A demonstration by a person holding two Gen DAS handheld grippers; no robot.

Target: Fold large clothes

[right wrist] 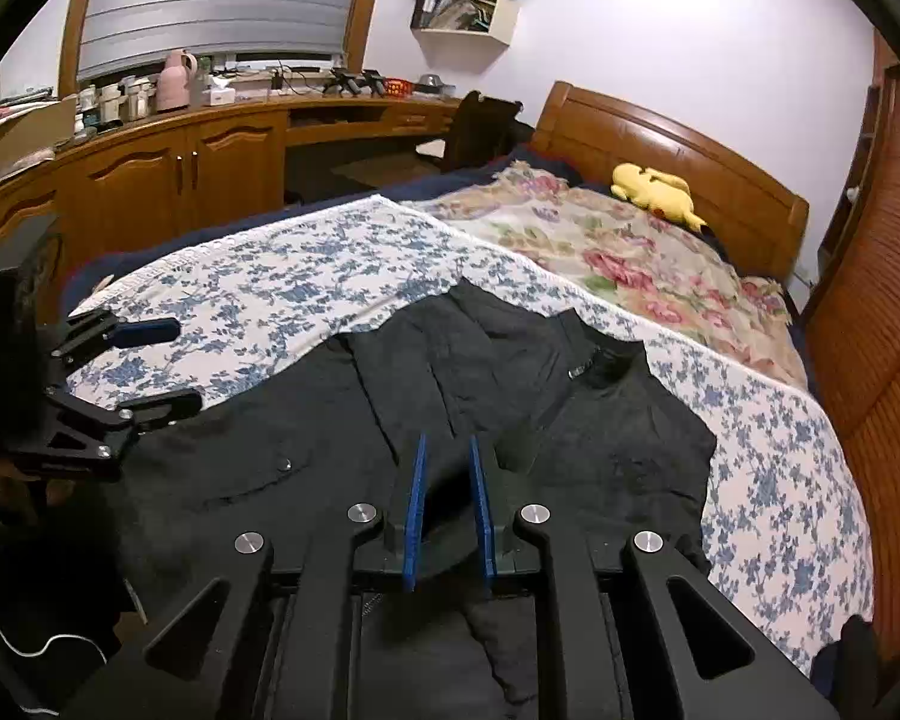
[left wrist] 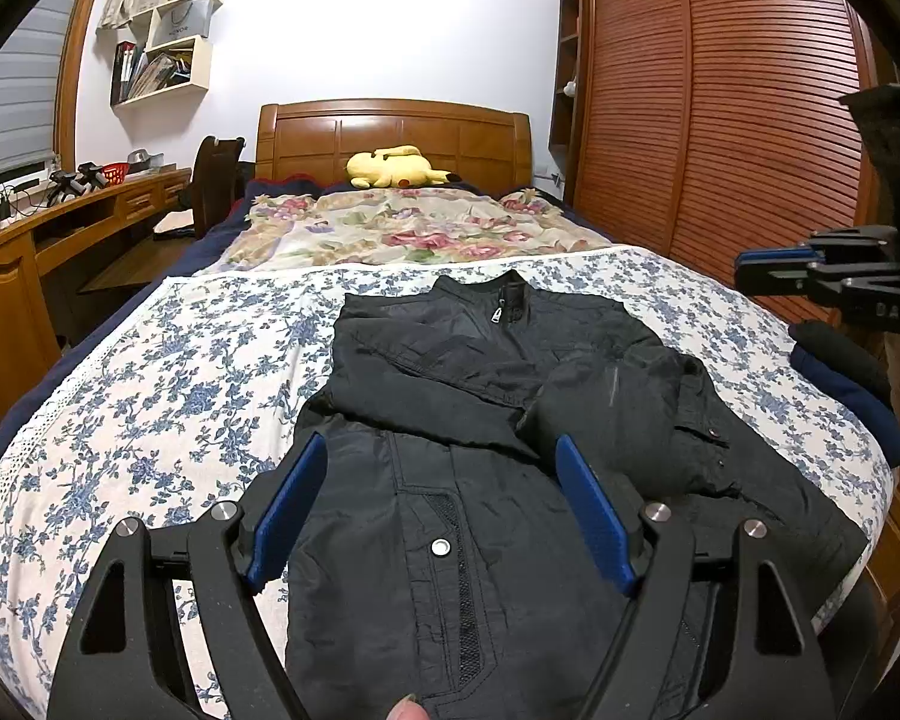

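1. Location of the garment: a black jacket (left wrist: 510, 396) lies face up on the blue-flowered sheet (left wrist: 150, 372) at the foot of the bed (left wrist: 390, 132), collar toward the headboard, hem toward the person.

2. Work done, as judged from the lie of the cloth: both sleeves appear to be folded inward across the chest. One crosses the front as a diagonal band; the other lies bunched on the side nearer the wardrobe (left wrist: 750, 120). The front is zipped at the collar and the body lies fairly flat.

3. Left tool (left wrist: 444, 510): jaws wide apart, hovering over the lower front of the jacket. Nothing sits between the blue pads (left wrist: 288, 510); no cloth is gripped.

4. Right tool (right wrist: 447, 504): jaws narrow, with a small gap showing between the pads. Dark cloth lies beneath and between them in the right wrist view, but whether the pads press on it cannot be told. In the left wrist view this tool appears clear of the jacket, at the bed's edge.

5. Work left: the body is not yet folded. The hem has still to be brought up toward the collar, at least once, and the bundle smoothed.

6. Estimate: roughly midway; sleeve stage complete, length fold outstanding.

7. Other items: a yellow plush toy (left wrist: 396, 168) sits at the headboard, well apart from the work.
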